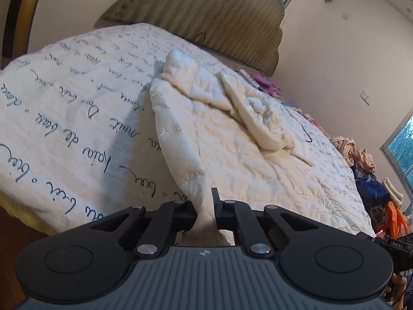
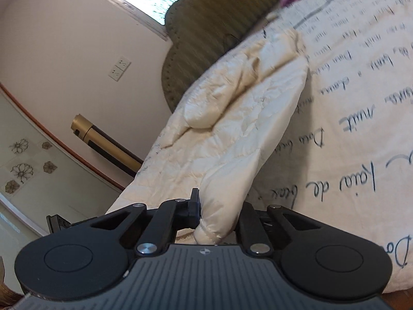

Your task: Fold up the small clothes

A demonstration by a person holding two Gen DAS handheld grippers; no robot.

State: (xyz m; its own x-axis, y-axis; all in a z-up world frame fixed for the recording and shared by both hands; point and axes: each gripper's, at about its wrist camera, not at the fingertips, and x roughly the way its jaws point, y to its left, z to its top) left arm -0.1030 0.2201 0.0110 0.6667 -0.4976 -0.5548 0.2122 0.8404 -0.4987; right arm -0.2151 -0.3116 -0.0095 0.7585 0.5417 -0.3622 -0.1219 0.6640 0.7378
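Both claws were pinching the cream quilted puffer jacket (image 1: 219, 134): the left gripper (image 1: 206, 214) and right gripper (image 2: 219, 217) each clamped a near corner. It lay on the white bedspread with dark script lettering (image 1: 64, 98), sleeves crossed over the front, so I'd guess roughly halfway, with the body folds left.

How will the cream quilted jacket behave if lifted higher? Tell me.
Probably floppy: the cream quilted jacket bunches thin inside the left gripper. Likely light, being puffy. Its smooth, slightly shiny shell may slip from the right gripper.

One cream quilted padded jacket (image 1: 219, 129), one white script-printed bedspread (image 1: 64, 103), two black two-finger grippers, and perhaps two black wire hangers (image 1: 306, 131) ahead.
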